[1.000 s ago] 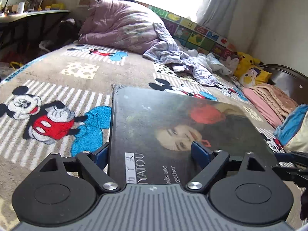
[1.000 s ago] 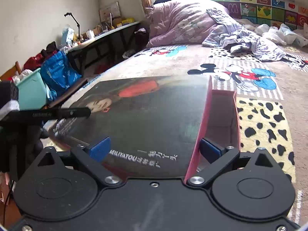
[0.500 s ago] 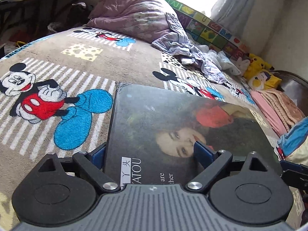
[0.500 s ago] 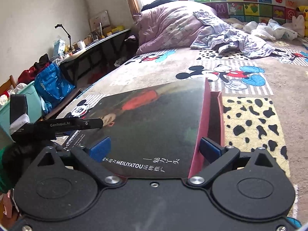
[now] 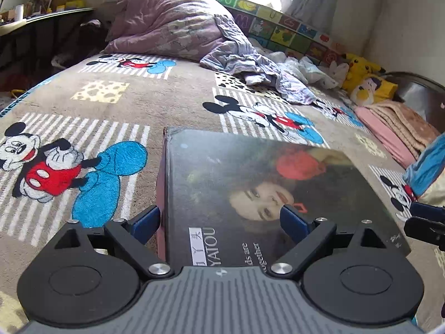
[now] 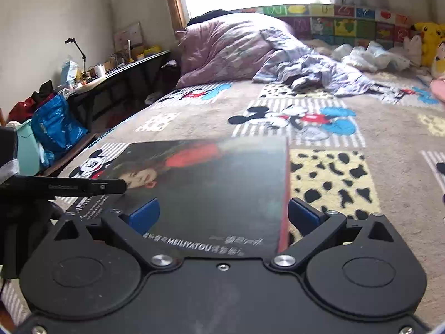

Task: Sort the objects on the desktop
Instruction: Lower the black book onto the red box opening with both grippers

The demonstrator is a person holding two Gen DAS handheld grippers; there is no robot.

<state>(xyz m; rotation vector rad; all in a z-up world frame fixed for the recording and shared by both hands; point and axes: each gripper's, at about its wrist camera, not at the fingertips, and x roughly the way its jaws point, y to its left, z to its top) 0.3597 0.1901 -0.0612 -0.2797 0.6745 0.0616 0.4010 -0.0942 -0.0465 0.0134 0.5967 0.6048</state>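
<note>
The box [image 5: 250, 194] lies flat on the blanket [image 5: 116, 105], near the bed's edge. Its dark lid carries a printed portrait with a red flower and the lettering "YATOU". A red side wall shows along its right edge in the right wrist view [image 6: 283, 217].

Left gripper [image 5: 219, 220]: fingers spread wide. The left blue pad [image 5: 146, 221] sits beside the box's left edge, next to the side wall. The right pad [image 5: 293, 221] is over the lid, close to the printed face. Whether either pad touches the box cannot be told. The gripper holds nothing between its pads.

Right gripper [image 6: 222, 217]: fingers spread wide. The left pad [image 6: 144, 217] is over the lid. The right pad [image 6: 303, 218] is just outside the red side wall, over the spotted yellow patch of the blanket. Contact cannot be confirmed. Nothing is clamped.

In the right wrist view, a black finger of the left gripper [image 6: 69, 186] reaches in from the left, over the box's near left corner. In the left wrist view, part of the right gripper [image 5: 425, 222] shows at the right edge, by the box's right side.

Surroundings: a purple quilt [image 5: 172, 25] is heaped at the far end of the bed, with crumpled clothes [image 5: 264, 69] beside it. Yellow plush toys [image 5: 364, 80] sit in the far right corner. A cluttered desk [image 6: 116, 69] stands along the left wall, with a blue bag [image 6: 55, 128] near it.
</note>
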